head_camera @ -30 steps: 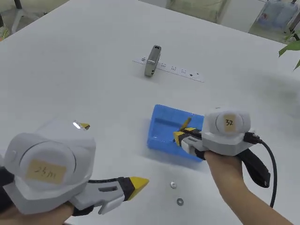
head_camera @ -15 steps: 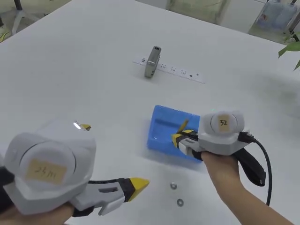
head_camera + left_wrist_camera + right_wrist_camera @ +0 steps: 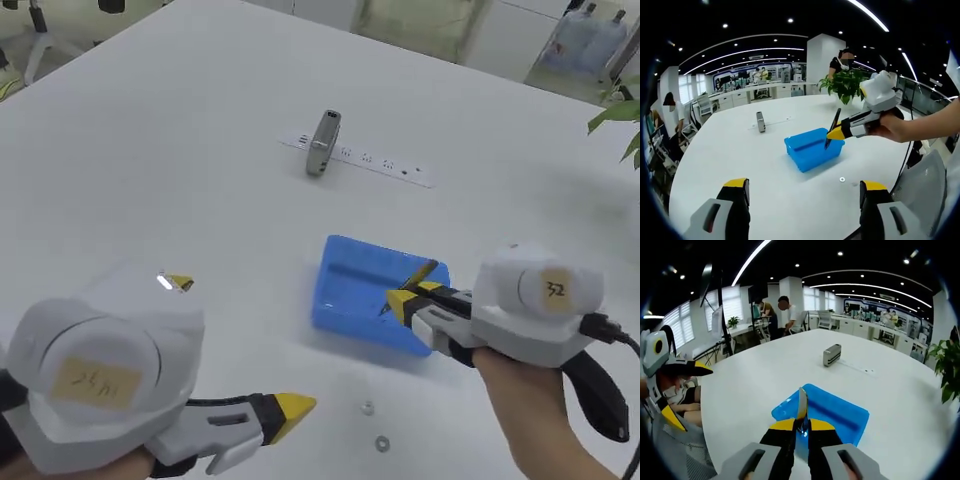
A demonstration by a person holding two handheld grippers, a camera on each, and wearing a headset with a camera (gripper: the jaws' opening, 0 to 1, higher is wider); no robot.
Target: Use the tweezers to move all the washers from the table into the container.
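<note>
Rightward and back is where the right tongs have gone against the blue plastic rectangular container, so the body now hangs off its right end. They are pinched shut on the slim dark metal tweezers, which slant over the container's right half. Whether the tips carry a washer I cannot tell.

Two small silver ring washers lie on the white surface, just in front of the container's near wall. The left tongs gape wide and hold nothing, low on the left, near those washers.

Likely trouble:
- The tweezers may twist in the pinch when pressed down.
- A flat washer may skid on the smooth top towards the near edge, which looks close.
- Lowered tips may knock the container's wall and shove it.

Bare surface spreads left and beyond. The white power strip and grey boxy device sit well apart.
</note>
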